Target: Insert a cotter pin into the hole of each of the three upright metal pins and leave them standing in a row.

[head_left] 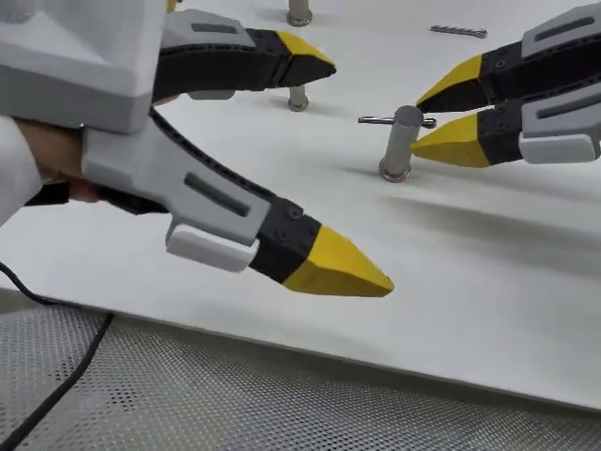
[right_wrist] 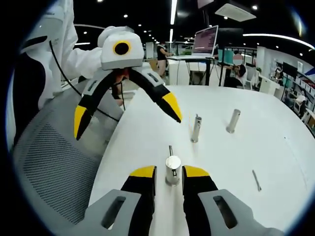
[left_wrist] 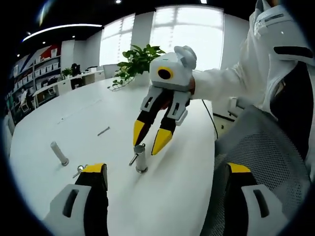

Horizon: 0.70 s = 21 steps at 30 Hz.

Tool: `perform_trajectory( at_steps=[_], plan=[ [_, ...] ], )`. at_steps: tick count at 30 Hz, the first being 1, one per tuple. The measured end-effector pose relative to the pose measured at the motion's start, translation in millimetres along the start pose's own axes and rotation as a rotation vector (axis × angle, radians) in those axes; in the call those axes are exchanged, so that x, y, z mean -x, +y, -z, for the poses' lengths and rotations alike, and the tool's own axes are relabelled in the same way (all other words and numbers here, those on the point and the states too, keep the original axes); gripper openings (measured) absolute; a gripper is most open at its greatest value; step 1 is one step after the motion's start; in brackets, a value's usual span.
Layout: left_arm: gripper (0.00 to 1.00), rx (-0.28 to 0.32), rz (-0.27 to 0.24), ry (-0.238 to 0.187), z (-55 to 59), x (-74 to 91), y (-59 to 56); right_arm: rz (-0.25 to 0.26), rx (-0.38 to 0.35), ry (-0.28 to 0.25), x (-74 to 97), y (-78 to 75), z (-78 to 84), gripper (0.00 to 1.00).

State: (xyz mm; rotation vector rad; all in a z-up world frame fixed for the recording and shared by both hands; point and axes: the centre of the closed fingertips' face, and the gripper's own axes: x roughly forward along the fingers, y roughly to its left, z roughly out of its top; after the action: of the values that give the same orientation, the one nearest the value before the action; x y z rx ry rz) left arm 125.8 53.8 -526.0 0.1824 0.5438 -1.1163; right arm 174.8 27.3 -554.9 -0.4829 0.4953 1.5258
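White table (head_left: 488, 301), three upright metal pins (right_wrist: 196, 129), one loose cotter pin (right_wrist: 256, 180)

Two grippers face each other, one spread wide, one nearly closed.

The grey-and-black, yellow-tipped left gripper (head_left: 352, 174) sits low and near in the head view, pointing right. Its jaws are spread far apart, the upper tip well above the lower one. A bare hand (head_left: 56, 160) grips it from behind, below a white sleeve (head_left: 9, 183). The matching grey-and-black, yellow-tipped right gripper (head_left: 420, 122) reaches in from the right edge and points left. Its jaws are parted only narrowly and lie almost parallel. In the left gripper view it angles tips-downward, on a white-sleeved arm (left_wrist: 221, 83) stretched across from the right.
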Motion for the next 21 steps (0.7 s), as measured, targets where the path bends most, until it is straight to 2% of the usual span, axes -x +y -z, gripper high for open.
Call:
perform_trajectory(
  at_steps=[3, 4, 7, 9, 11, 13, 21],
  plan=[
    [0.99, 0.025, -0.048, -0.007, 2.0, 5.6, 4.0, 0.000, -0.002, 0.000, -1.8, 0.0, 0.6, 0.16],
    [0.99, 0.049, -0.057, -0.010, 4.0, 8.4, 3.5, 0.000, -0.002, 0.000, -2.7, -0.2, 0.9, 0.15],
    [0.99, 0.072, -0.061, -0.020, 8.5, 11.0, 1.0, 0.007, 0.001, -0.004, -5.3, -1.5, 0.2, 0.14],
    [0.99, 0.092, -0.072, -0.007, 14.9, 11.7, 0.8, 0.022, 0.003, -0.013, -6.5, -3.8, -1.1, 0.11],
    [0.99, 0.098, -0.080, -0.001, 17.5, 12.6, 1.3, 0.022, -0.006, -0.019, -8.1, -4.1, -1.2, 0.12],
    [0.99, 0.133, -0.095, 0.002, 19.7, 13.5, 2.5, 0.020, -0.006, -0.018, -9.5, -3.7, 0.0, 0.11],
    [0.99, 0.129, -0.121, 0.004, 22.1, 16.4, 6.6, 0.025, -0.016, -0.019, -12.6, -5.9, 3.9, 0.09]
  ],
)
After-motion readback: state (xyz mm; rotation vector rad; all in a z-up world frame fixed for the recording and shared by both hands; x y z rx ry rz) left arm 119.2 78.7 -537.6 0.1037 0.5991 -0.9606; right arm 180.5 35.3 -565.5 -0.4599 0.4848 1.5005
